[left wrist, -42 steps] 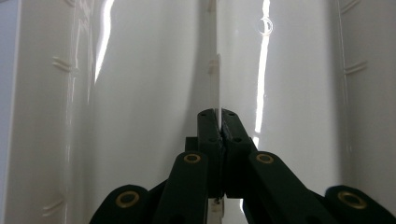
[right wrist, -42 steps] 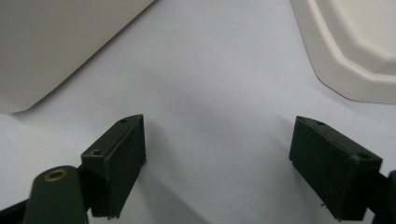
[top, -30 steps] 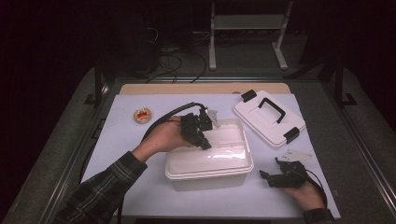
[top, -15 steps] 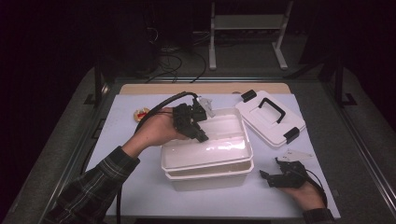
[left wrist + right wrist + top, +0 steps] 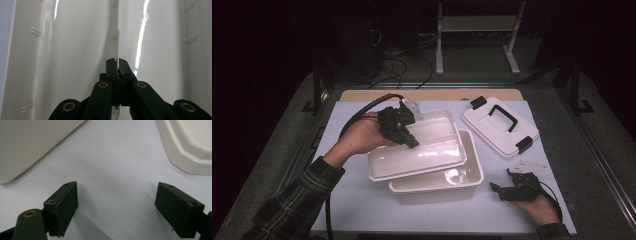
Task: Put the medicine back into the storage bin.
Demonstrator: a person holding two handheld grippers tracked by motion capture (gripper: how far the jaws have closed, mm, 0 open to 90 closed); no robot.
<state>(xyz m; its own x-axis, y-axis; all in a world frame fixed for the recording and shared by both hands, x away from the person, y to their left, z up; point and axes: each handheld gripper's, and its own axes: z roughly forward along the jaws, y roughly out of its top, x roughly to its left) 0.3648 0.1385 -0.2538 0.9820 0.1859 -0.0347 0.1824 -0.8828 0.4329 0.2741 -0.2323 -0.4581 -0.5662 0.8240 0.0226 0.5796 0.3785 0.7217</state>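
A shallow white inner tray (image 5: 422, 150) hangs tilted just above and to the left of a deeper white bin (image 5: 447, 182) on the mat. My left gripper (image 5: 409, 140) comes in from the left and is shut on a thin upright wall inside the tray. In the left gripper view the jaws (image 5: 117, 61) pinch that thin rib, with the glossy tray (image 5: 75, 50) behind them. My right gripper (image 5: 502, 180) lies on the mat right of the bin, open and with nothing in it. In the right gripper view its jaws (image 5: 117, 205) stand wide over bare mat, between the bin's side (image 5: 30, 142) and the lid (image 5: 190, 142).
The white lid (image 5: 499, 125) with a black handle and black clips lies at the back right of the pale mat (image 5: 362, 205). A wooden strip (image 5: 432, 95) runs along the table's far edge. A metal stand (image 5: 474, 30) rises behind the table.
My left gripper has risen and drawn leftward with the inner tray, which has come up out of the bin and now overhangs its left side. The right hand has kept still.
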